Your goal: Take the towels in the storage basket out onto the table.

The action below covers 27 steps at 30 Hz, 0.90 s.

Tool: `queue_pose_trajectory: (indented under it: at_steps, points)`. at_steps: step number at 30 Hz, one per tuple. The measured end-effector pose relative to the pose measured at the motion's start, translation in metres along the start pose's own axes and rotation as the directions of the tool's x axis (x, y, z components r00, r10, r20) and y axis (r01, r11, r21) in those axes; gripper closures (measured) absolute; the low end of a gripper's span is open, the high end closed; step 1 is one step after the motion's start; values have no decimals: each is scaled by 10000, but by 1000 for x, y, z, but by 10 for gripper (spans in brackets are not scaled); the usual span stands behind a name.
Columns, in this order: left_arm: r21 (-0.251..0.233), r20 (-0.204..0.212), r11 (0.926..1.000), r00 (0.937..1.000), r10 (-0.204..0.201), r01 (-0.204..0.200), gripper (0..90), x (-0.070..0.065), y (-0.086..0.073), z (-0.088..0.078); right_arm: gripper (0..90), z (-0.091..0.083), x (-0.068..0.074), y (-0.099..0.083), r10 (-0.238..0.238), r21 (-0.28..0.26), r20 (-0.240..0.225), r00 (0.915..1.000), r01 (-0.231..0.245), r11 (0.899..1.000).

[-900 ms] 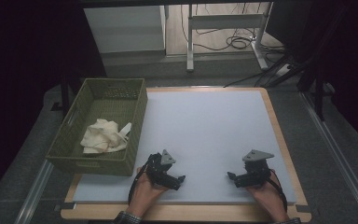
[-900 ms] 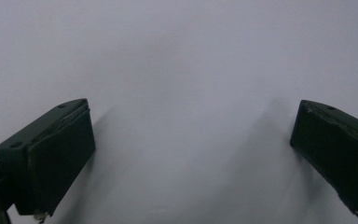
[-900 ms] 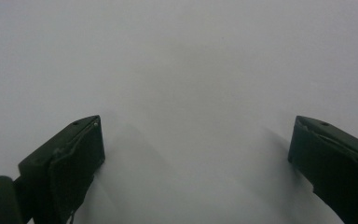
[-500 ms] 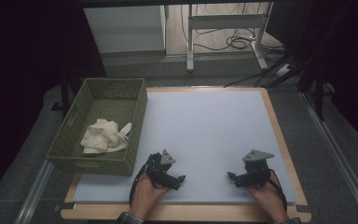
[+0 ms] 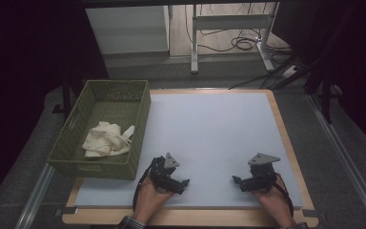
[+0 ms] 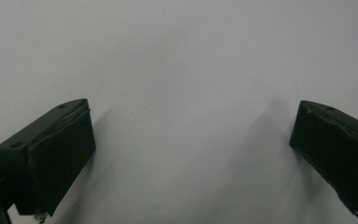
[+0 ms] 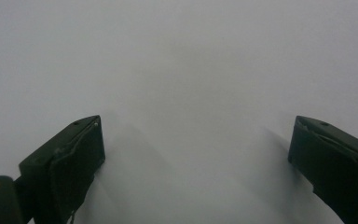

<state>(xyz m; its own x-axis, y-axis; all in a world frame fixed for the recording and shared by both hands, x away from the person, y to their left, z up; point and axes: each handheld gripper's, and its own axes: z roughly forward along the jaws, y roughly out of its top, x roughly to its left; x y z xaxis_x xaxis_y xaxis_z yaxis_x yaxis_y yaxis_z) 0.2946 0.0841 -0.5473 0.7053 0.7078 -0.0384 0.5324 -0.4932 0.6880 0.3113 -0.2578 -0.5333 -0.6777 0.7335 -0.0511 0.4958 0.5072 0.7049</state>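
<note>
High view: cloth (image 5: pixel 106 140) crumpled, axisless.

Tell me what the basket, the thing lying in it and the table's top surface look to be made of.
Basket: olive-green woven weave, probably plastic or dyed wicker; the lattice shows on its walls. Cloth: cream fabric, matte and crumpled into soft folds. Mat: smooth pale grey-white sheet without gloss, likely plastic or coated board, lying on a light wooden board whose edge shows around it.
</note>
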Motion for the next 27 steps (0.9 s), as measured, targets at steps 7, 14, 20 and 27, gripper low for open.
queue_pose_trajectory:
  at_steps: [7, 14, 20, 27]
  points:
    - [13, 0, 10000, 10000, -28, 28, 3, 0, 1, -1, 36, 0, 0, 0, 0, -3, -2, 10000, 0, 10000]
    - [1, -15, 10000, 10000, 45, -45, 23, -2, 8, -9, 37, 0, 0, 0, -13, -13, 12, 10000, 13, 10000]
    - [-87, 448, 9997, 9987, -234, 239, 22, -1, 13, -14, 37, 0, 1, 0, -38, -43, 42, 10000, 38, 10000]
    - [52, 517, 10000, 9986, -57, 55, 22, -2, 21, -16, 37, 0, 1, 0, -65, -55, 59, 10000, 65, 10000]
